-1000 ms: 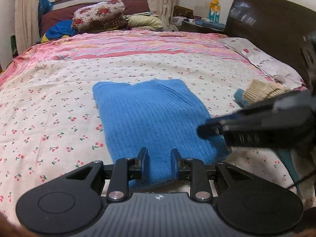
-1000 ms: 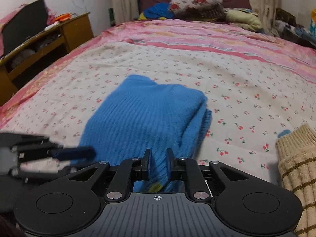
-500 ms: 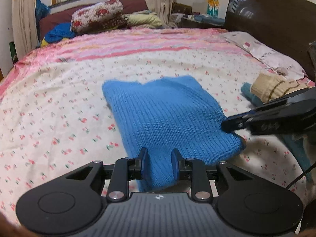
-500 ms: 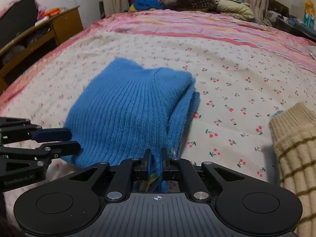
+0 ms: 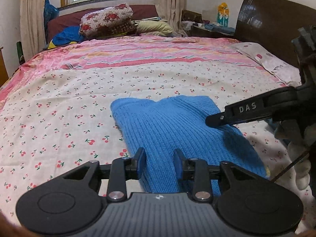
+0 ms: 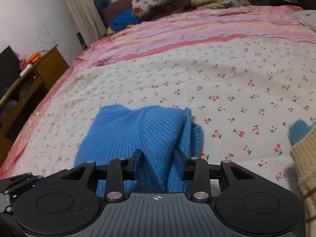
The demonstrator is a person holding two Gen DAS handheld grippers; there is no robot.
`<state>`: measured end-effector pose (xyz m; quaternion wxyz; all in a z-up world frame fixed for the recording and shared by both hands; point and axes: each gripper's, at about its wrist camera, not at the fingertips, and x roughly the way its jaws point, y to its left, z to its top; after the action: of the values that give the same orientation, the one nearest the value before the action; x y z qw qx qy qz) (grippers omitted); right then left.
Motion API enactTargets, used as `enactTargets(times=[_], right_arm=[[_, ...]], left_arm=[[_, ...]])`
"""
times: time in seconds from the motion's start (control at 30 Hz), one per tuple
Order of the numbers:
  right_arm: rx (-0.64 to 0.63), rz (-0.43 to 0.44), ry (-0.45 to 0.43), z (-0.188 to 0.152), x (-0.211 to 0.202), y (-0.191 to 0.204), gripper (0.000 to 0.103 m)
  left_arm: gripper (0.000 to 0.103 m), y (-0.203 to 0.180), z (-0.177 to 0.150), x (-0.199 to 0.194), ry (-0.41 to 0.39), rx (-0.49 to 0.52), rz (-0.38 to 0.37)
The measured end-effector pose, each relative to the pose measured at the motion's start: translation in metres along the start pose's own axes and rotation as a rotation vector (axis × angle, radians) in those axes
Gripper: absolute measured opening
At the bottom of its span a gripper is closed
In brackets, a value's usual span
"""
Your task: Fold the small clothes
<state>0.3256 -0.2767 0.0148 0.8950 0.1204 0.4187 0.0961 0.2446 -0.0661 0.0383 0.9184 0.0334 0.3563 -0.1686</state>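
Note:
A folded blue ribbed knit garment (image 5: 173, 130) lies on the cherry-print bedsheet (image 5: 59, 118). My left gripper (image 5: 159, 163) has its jaws apart, with the garment's near edge running between them. My right gripper (image 6: 159, 162) also has its jaws apart around a raised bunch of the same blue knit (image 6: 154, 136). The right gripper's fingers (image 5: 233, 116) show in the left wrist view over the garment's right side. The left gripper's fingers (image 6: 17, 179) show at the lower left of the right wrist view.
A beige striped knit (image 6: 304, 165) and a teal piece (image 6: 298, 130) lie to the right. Pillows and bedding (image 5: 106, 21) are piled at the far end. A dark headboard (image 5: 272, 25) stands at right, a wooden desk (image 6: 29, 79) at left.
Both grippers have lifted the near part of the blue garment and carried it forward. The right gripper's jaws closed half a second ago and are now wider apart.

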Motion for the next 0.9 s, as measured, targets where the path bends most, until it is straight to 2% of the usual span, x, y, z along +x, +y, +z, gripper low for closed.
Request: enactTargets(times=[0.03,0.1,0.27,0.4,0.47,0.57,0.63,0.73,0.8,0.9], right_arm=[[0.004,0.001,-0.001,0.0,0.0,-0.001,0.019],[0.024,-0.002,-0.009,0.0,-0.005,-0.008,0.009],[0.077,-0.019,-0.014,-0.006,-0.01,-0.027,0.006],[0.05,-0.042,-0.022,-0.009,-0.011,-0.02,0.007],[0.054,-0.027,-0.029,-0.009,-0.019,-0.018,0.016],[0.047,0.004,-0.052,-0.015,-0.034,-0.016,0.036],[0.053,0.023,-0.057,-0.02,-0.036,-0.017,0.058],[0.079,0.04,-0.038,-0.026,-0.028,-0.022,0.062],[0.12,0.061,-0.009,-0.031,-0.019,-0.028,0.063],[0.159,0.087,0.002,-0.033,-0.013,-0.035,0.07]], left_arm=[[0.039,-0.001,0.001,0.0,-0.002,0.002,-0.001],[0.039,-0.002,0.002,-0.002,-0.011,0.004,-0.01],[0.043,0.006,0.002,-0.005,-0.017,-0.043,-0.025],[0.044,0.015,0.0,-0.004,0.003,-0.092,-0.035],[0.044,0.02,0.0,-0.008,-0.006,-0.115,-0.042],[0.046,0.03,-0.002,-0.009,-0.004,-0.151,-0.072],[0.046,0.037,-0.003,-0.005,0.008,-0.183,-0.095],[0.05,0.043,-0.006,0.002,0.023,-0.226,-0.143],[0.06,0.042,-0.009,0.011,0.046,-0.223,-0.172],[0.066,0.038,-0.013,0.021,0.057,-0.19,-0.163]])
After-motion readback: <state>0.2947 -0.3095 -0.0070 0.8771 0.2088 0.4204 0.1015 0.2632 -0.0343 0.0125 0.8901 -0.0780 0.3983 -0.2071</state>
